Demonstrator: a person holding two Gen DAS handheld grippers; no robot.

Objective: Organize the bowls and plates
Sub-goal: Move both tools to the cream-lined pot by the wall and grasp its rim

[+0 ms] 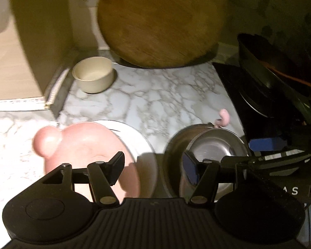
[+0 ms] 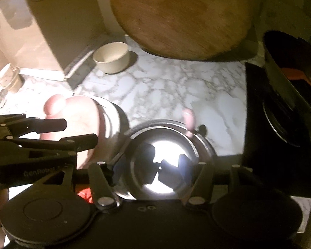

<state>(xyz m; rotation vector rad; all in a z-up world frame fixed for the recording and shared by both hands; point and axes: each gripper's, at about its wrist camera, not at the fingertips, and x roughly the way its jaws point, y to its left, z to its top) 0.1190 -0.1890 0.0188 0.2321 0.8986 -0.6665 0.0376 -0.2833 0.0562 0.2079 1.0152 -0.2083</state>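
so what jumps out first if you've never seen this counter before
The big round wooden board leaning at the back of the marble counter, then the shiny steel bowl glaring right under the open right gripper. A pink dish sits on a white plate beside it.

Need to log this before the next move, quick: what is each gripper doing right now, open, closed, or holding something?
Left gripper: open, holding nothing, above the pink dish.
Right gripper: open, holding nothing, above the steel bowl.

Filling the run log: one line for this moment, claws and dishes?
left claw open, empty | right claw open, above steel bowl | pink dish on white plate | cream bowl at back
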